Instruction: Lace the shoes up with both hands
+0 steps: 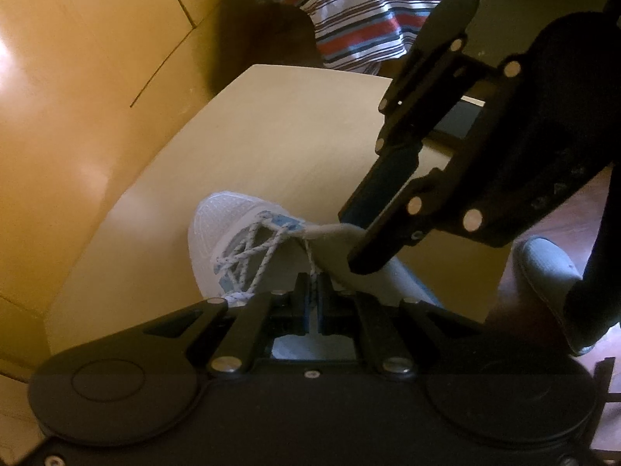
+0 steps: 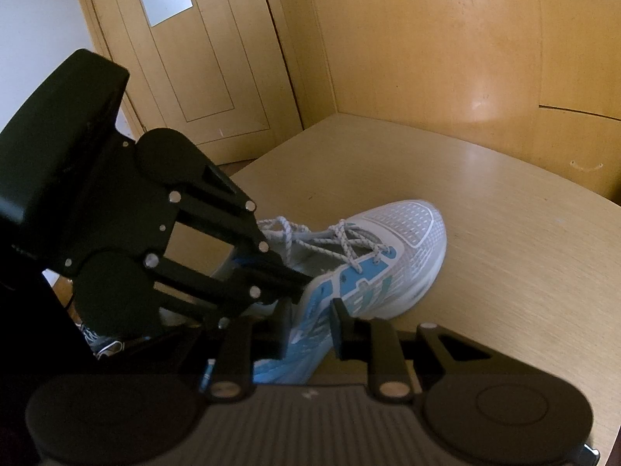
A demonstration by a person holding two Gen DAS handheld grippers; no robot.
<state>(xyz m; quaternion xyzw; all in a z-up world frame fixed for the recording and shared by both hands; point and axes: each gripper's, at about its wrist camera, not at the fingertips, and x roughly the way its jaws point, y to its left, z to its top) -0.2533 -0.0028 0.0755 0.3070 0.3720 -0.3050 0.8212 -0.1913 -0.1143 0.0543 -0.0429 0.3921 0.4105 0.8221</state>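
On table (image 2: 504,256): shoe (image 2: 392,248) lengthwise, toe toward wall, away from fingers.

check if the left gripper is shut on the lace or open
Shut on the lace: in the left wrist view the left gripper has its jaws together, and the white-and-blue speckled shoelace runs taut from the white-and-blue mesh sneaker into them.

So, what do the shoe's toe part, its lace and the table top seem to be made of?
The shoe's toe part looks like white woven mesh, matte: rows of small holes show. The lace seems a braided cord, white with dark flecks and a rope-like twist. The table top looks like pale wood or wood-look laminate, smooth with a soft sheen: fine straight grain and a light reflection. Which one, I cannot tell.
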